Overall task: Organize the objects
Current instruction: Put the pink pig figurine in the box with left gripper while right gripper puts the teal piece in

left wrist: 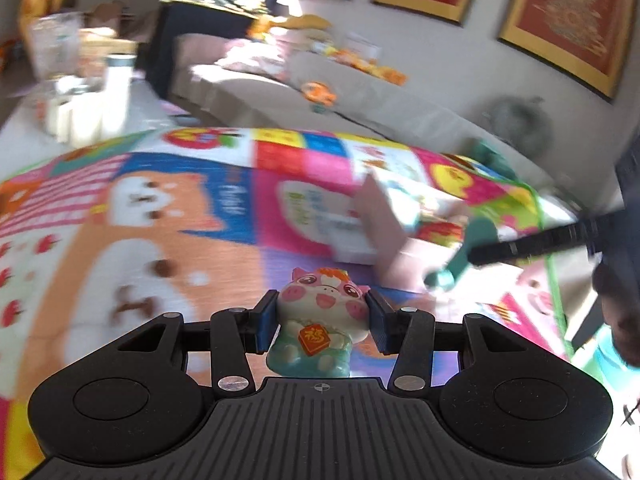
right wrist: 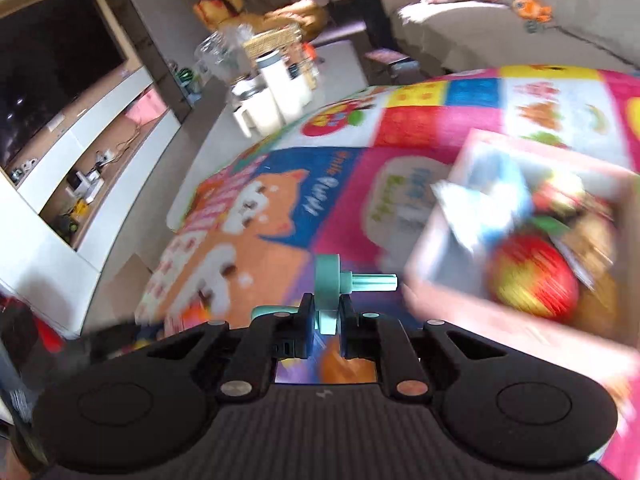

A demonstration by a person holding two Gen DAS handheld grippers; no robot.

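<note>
My left gripper (left wrist: pixel 322 318) is shut on a pink pig figurine (left wrist: pixel 320 316) with a teal body and a red tag, held above the colourful play mat (left wrist: pixel 160 220). My right gripper (right wrist: pixel 326 316) is shut on a teal plastic toy part (right wrist: pixel 332 284), a disc with a ribbed peg pointing right. The right gripper and its teal part also show blurred in the left wrist view (left wrist: pixel 468 252). A pink cardboard box (right wrist: pixel 440 264) lies on the mat to the right, holding a red and yellow ball (right wrist: pixel 532 280) and other toys. The box also shows in the left wrist view (left wrist: pixel 384 220).
A beige sofa (left wrist: pixel 280 96) with orange toys stands beyond the mat. White containers and a clear pitcher (right wrist: pixel 276 100) stand on the floor at the mat's far left corner. A TV cabinet (right wrist: pixel 80 128) lines the left wall. Framed red pictures (left wrist: pixel 568 12) hang above the sofa.
</note>
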